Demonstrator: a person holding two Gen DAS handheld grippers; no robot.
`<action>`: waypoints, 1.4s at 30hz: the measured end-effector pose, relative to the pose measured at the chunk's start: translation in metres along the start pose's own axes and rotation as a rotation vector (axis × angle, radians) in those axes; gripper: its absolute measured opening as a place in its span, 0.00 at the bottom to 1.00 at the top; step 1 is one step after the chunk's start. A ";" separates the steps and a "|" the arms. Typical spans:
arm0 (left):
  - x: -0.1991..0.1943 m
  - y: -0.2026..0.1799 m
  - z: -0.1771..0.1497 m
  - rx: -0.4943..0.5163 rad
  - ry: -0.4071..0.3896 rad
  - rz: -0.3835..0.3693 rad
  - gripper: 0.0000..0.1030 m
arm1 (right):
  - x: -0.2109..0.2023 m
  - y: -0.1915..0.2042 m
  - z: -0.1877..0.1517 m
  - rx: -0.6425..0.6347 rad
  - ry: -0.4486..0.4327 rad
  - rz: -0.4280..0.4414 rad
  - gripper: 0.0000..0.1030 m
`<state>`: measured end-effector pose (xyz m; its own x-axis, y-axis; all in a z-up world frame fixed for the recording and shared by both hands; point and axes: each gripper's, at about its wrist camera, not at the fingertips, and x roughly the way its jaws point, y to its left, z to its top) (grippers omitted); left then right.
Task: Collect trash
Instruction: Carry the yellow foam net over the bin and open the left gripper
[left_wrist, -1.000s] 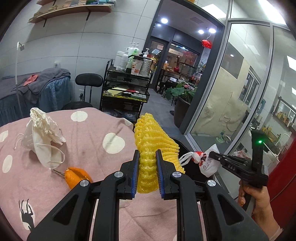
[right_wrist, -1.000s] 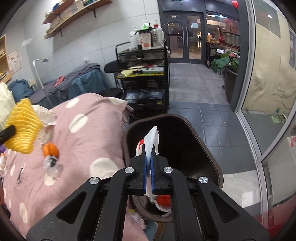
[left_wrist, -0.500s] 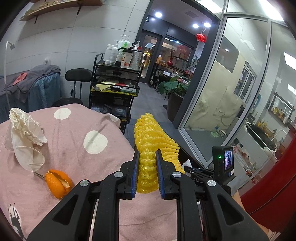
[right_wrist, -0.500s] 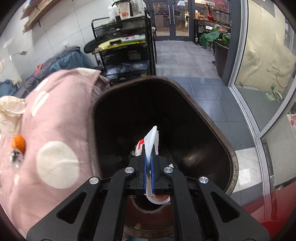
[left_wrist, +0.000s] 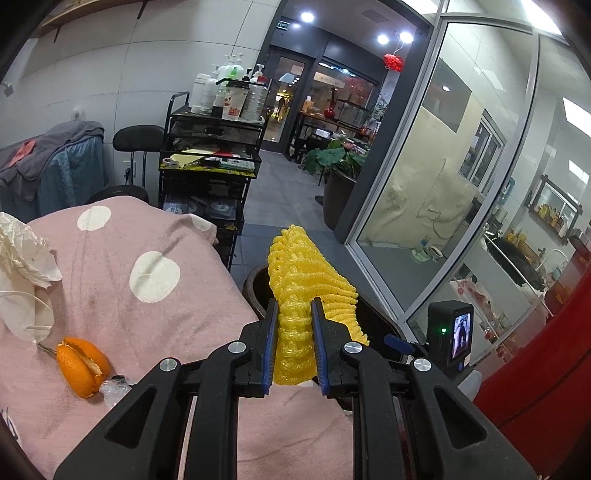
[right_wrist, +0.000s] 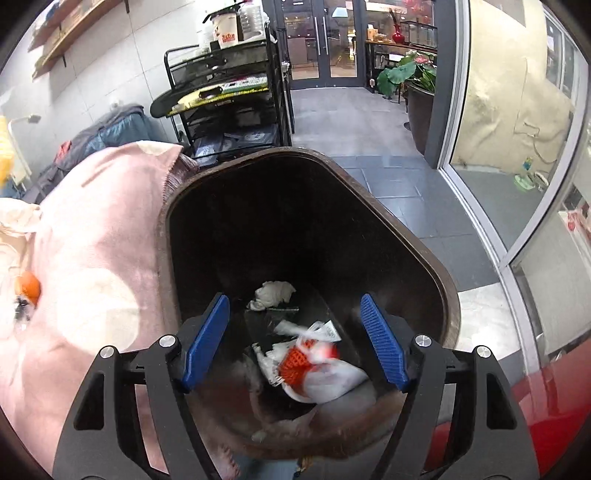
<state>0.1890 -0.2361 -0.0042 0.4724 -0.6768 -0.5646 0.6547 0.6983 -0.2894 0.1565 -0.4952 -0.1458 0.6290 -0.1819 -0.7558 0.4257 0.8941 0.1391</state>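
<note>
My left gripper (left_wrist: 293, 345) is shut on a yellow foam fruit net (left_wrist: 308, 291), held above the pink table's right edge beside the dark brown trash bin (left_wrist: 255, 288). My right gripper (right_wrist: 295, 339) is open and empty over the bin (right_wrist: 439, 273). A white plastic bag with red netting (right_wrist: 317, 365) lies blurred inside the bin, below the jaws, near a crumpled tissue (right_wrist: 273, 293). An orange peel (left_wrist: 81, 365) and a white face mask with tissue (left_wrist: 22, 273) lie on the pink polka-dot tablecloth (left_wrist: 147, 306).
A black wire cart (left_wrist: 210, 173) with bottles stands behind the table, with a black stool (left_wrist: 136, 140) to its left. A glass wall (left_wrist: 424, 221) runs along the right. A red surface (right_wrist: 554, 387) lies beside the bin. A potted plant (right_wrist: 417, 85) stands farther back.
My right gripper opened and let go of the white bag, which dropped into the bin. My left gripper carried the yellow net right, toward the bin.
</note>
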 end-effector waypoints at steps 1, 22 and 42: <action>0.003 -0.002 0.000 0.001 0.004 -0.004 0.17 | -0.006 -0.002 -0.002 0.014 -0.008 0.015 0.71; 0.067 -0.036 -0.001 0.046 0.132 -0.056 0.17 | -0.103 -0.002 -0.029 0.003 -0.153 -0.004 0.76; 0.121 -0.054 -0.008 0.121 0.271 -0.025 0.44 | -0.123 -0.007 -0.044 0.019 -0.140 -0.019 0.77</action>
<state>0.2060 -0.3544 -0.0633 0.2914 -0.5952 -0.7489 0.7373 0.6385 -0.2206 0.0472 -0.4614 -0.0817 0.7049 -0.2551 -0.6618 0.4495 0.8825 0.1386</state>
